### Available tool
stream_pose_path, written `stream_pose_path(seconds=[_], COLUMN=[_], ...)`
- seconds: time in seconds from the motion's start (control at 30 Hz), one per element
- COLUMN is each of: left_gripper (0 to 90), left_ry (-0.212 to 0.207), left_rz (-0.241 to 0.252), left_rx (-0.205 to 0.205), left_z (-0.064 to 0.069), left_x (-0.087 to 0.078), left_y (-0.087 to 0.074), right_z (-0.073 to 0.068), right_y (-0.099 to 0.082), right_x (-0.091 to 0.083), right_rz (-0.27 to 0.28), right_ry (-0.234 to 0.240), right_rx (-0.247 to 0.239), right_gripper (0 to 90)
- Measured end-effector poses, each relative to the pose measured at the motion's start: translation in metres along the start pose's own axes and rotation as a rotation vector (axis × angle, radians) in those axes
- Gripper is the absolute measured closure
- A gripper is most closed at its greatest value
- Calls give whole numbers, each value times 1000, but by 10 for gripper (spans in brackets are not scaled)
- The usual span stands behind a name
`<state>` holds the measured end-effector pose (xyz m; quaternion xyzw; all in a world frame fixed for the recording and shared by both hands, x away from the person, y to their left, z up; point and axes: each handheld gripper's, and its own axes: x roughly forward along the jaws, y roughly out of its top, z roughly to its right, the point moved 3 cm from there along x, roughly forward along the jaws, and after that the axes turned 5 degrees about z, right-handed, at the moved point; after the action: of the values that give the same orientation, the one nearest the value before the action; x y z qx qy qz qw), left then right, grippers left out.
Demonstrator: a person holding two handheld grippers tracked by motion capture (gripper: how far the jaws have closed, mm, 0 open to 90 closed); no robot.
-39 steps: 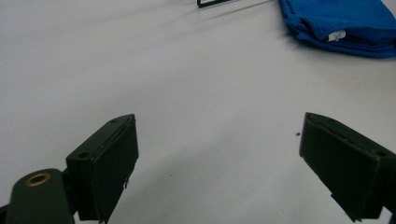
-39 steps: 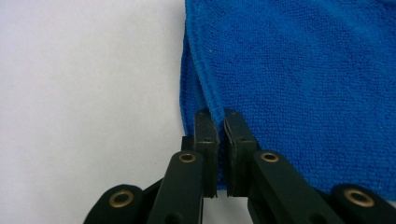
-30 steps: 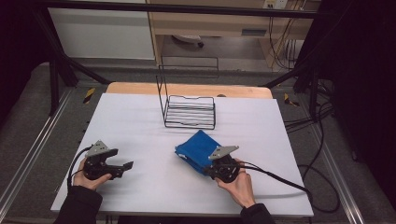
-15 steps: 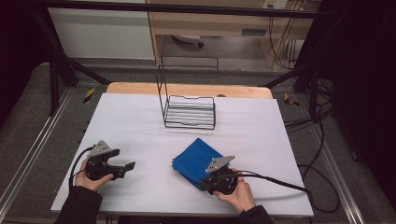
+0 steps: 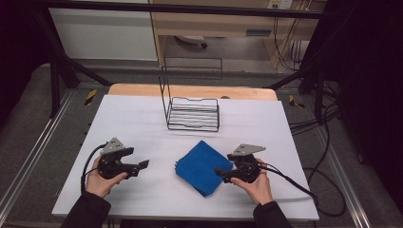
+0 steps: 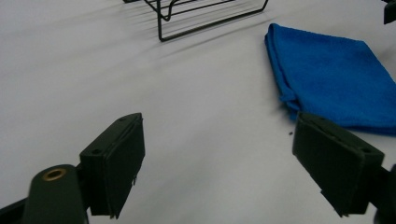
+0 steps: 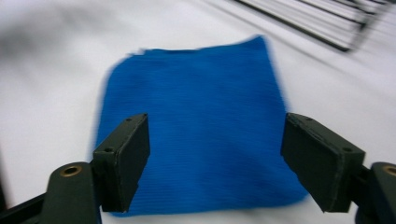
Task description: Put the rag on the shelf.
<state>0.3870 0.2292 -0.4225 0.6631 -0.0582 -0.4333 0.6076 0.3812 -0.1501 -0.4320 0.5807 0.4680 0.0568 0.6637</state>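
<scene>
**Cloth let go, both grippers apart**

Since the earlier frames your right gripper has drawn back from the folded blue microfibre cloth, and its jaws have just been opening; nothing is pressed between them. In the right gripper view the two black pads stand wide apart with the cloth lying flat on the white table ahead of and between the fingers, untouched by either pad.

Your left gripper has shifted a little and its jaws have just been closing slightly, yet they remain well apart with only bare table between the fingers. In the left gripper view the cloth lies beyond the right-hand finger, near its tip.

Count one cloth, one black wire rack, two grippers. The rack stands well beyond both sets of fingers, past the cloth, upright back panel on its left side. Nothing lies between either gripper and the cloth.

The cloth sits between your two grippers, closer to the right one.
</scene>
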Motion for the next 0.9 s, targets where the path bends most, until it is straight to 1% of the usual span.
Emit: stream_pose_path(seconds=[0.07,0.1,0.13,0.17,0.2,0.23,0.27,0.3,0.37,0.4,0.47,0.5,0.53,0.57,0.6,0.63,0.7,0.73,0.83,0.9], left_gripper=[220,220,233,264,264,308,308,332,371,400,416,455,455,479,479,497,513,527,552,556], left_ry=[-4,-10,-19,-28,-32,-40,-45,-54,-65,-71,-84,-92,-97,-107,-121,-127,-131,-133,-128,-123], left_rz=[-6,-9,-12,-18,-27,-44,-59,-72,-91,-104,-136,-147,-162,-174,-187,-202,-215,-222,-217,-216], left_rx=[14,15,16,18,19,19,21,24,28,34,46,51,56,59,61,72,74,72,59,64], left_z=[8,13,17,22,26,30,34,38,45,48,54,56,59,61,63,64,67,67,67,67], left_x=[9,14,20,26,34,41,49,56,70,77,88,93,96,99,101,102,105,106,107,107], left_y=[7,11,14,16,18,20,20,21,20,20,17,16,14,12,9,7,3,1,1,1], right_z=[10,10,15,23,23,29,29,32,36,38,38,38,38,38,38,37,37,37,36,36], right_y=[-5,-5,-7,-13,-13,-17,-17,-19,-23,-25,-26,-27,-27,-28,-28,-29,-29,-30,-32,-32], right_x=[0,0,0,-1,-1,-1,-1,-1,1,3,5,7,7,9,9,10,11,12,17,18], right_rz=[-1,-1,-1,0,0,-6,-6,-8,-14,-27,-33,-45,-45,-51,-51,-59,-59,-63,-73,-74], right_ry=[-44,-44,-60,-89,-89,-110,-110,-115,-127,-133,-135,-141,-141,-137,-137,-135,-133,-130,-122,-121], right_rx=[29,29,42,66,66,82,82,88,101,107,106,105,105,107,107,116,111,119,133,142], right_gripper=[278,278,301,330,330,376,376,395,442,474,487,524,524,563,563,594,606,622,672,682])
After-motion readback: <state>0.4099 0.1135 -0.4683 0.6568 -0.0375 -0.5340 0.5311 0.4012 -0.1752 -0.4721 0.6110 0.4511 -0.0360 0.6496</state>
